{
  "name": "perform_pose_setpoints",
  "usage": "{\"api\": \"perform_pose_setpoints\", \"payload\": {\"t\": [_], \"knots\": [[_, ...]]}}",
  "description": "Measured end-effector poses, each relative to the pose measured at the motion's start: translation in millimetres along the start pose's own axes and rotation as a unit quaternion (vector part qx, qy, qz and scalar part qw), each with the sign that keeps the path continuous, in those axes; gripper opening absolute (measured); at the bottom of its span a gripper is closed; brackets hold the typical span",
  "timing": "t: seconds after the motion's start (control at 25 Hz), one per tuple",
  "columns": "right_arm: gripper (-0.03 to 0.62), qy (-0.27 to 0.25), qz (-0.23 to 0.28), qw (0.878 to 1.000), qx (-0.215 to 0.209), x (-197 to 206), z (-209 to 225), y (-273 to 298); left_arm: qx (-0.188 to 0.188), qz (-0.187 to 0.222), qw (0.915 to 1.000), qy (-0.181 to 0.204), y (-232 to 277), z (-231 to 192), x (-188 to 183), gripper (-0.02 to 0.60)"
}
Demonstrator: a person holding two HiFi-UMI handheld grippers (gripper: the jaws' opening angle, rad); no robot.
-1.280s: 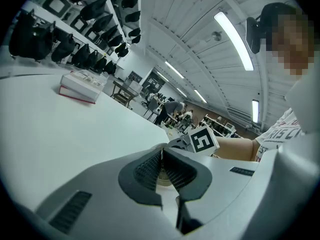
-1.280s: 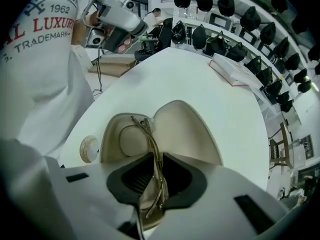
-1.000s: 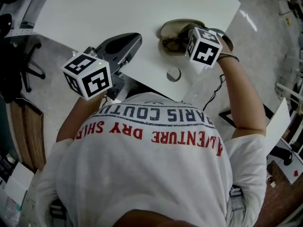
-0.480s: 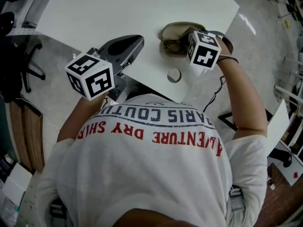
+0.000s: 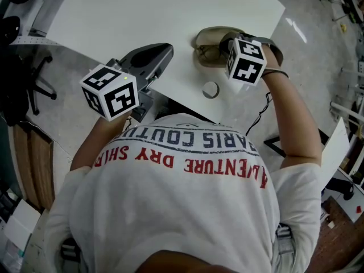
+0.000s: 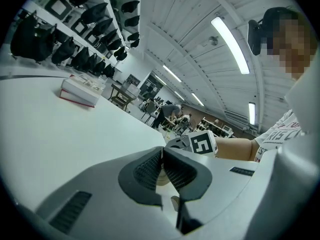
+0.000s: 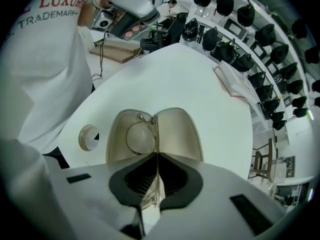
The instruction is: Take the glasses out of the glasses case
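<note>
Here are the thin, clear-rimmed glasses [image 7: 141, 134], one round lens ring standing over the left half of the beige, round-ended glasses case [image 7: 177, 131], which lies open like a clamshell with a smooth, pale lining. The right gripper [image 7: 157, 156] points steeply down at it, its ribbed black pads [image 7: 137, 176] pinched tight on the see-through arm of the glasses, which runs straight down the slot between them. That grip shows only in the right gripper view; from the head view the black-and-white marker cube [image 5: 245, 58] covers the jaws, and just the case's rim peeks out beside it. Near the case on the matte white table [image 5: 142, 16] sits a small pale ring-shaped roll [image 5: 210, 89], apart from it. Over at the table's near edge, the left gripper [image 5: 149, 57] lies nearly level; its own view shows the grooved pads closed together at the tips with nothing clamped.
</note>
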State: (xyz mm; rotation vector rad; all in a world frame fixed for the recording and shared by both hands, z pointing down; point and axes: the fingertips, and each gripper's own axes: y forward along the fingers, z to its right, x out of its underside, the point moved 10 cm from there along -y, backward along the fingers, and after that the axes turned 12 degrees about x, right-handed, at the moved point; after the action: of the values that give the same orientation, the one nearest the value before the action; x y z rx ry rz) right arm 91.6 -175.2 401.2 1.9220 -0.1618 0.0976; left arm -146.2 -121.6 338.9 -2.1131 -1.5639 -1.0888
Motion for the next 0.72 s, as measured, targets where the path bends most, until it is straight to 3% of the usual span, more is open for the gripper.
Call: {"api": "perform_pose_setpoints", "payload": {"t": [0.48, 0.72], "knots": [[0.031, 0.051, 0.017, 0.994, 0.097, 0.0, -0.1, -60.5, 0.017, 0.005, 0.9997, 0.019, -7.0, 21.9, -1.4, 0.035], [0.031, 0.143, 0.045, 0.971, 0.184, -0.3, -6.9, -107.6, 0.03, 0.005, 0.999, 0.032, -12.6, 34.7, 0.8, 0.035]]}}
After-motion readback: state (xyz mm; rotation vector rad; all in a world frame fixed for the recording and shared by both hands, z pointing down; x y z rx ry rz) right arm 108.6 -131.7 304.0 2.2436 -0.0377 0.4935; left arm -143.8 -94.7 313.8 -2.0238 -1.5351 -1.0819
